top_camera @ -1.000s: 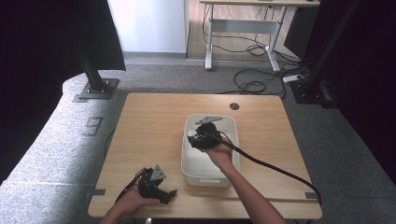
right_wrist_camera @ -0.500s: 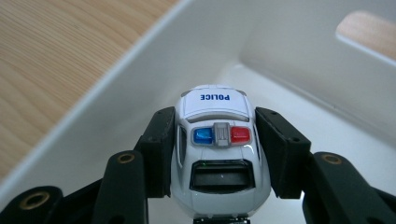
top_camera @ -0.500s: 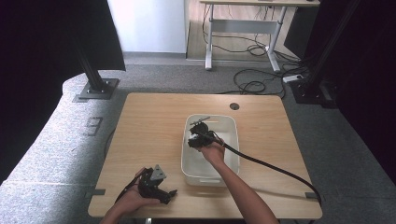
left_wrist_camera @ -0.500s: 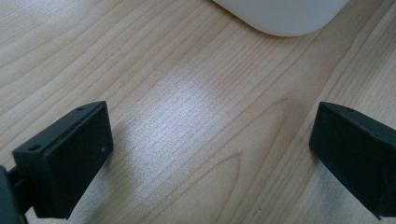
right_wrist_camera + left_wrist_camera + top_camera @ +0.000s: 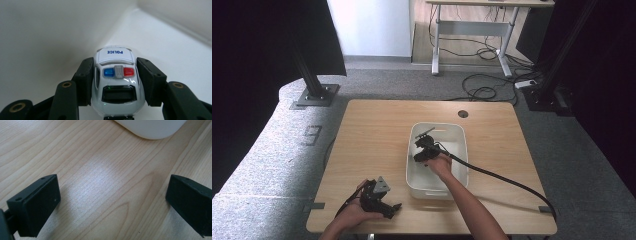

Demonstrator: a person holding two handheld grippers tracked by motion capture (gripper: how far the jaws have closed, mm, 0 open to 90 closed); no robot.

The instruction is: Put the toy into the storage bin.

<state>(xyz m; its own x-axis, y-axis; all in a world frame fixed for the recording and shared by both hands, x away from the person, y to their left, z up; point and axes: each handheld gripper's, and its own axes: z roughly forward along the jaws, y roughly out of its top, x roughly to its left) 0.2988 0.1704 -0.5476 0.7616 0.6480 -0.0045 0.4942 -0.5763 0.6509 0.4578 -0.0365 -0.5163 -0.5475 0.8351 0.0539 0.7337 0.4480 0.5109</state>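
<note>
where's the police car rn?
Right gripper view: toy police car sits clamped between the right hand-held gripper jaws, inside the white bin near a wall.

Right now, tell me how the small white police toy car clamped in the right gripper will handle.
The small white police toy car looks rigid and probably light. Its glossy, rounded sides may slip between the flat pads of the right gripper. If it has free wheels, it may roll once set in the white plastic bin.
</note>
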